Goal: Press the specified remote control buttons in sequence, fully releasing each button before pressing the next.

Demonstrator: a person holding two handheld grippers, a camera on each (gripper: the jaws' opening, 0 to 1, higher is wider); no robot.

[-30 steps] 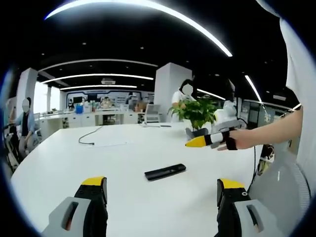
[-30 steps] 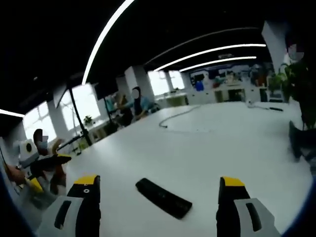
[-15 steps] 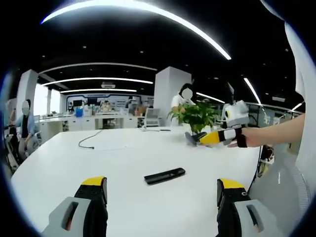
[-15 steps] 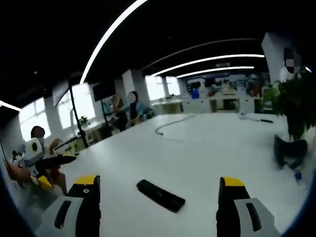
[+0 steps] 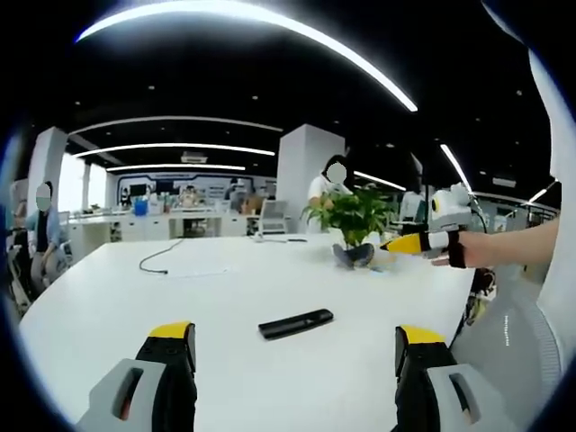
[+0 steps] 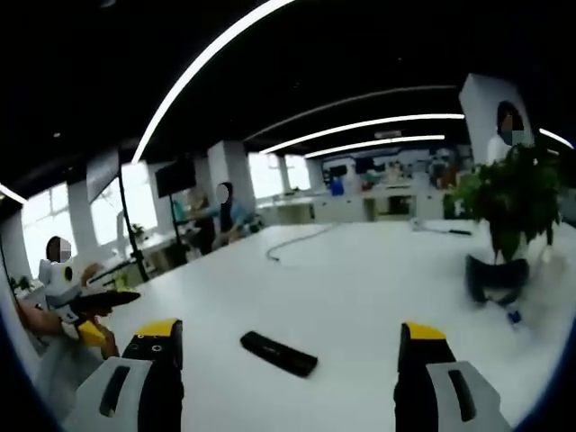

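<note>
While both claws hung above white desk (image 5: 108, 306), task not yet begun. Black remote (image 5: 295, 323) lay flat mid-desk, untouched, long axis crosswise to left claw (image 5: 295, 360), ahead between its parted jaws. Right claw (image 6: 290, 360) likewise spread, empty; remote (image 6: 278, 353) ahead, slightly left, angled. Neither claw judged clearly nearer. Potted plant (image 5: 354, 219) stood well apart, beyond remote.

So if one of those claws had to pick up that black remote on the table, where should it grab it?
Probably across the narrow width near the middle, coming straight down from above. The remote is a long, thin bar lying flat on the white table, so its long edges are the only sides open jaws could close over, and a middle grip should keep it level.
</note>
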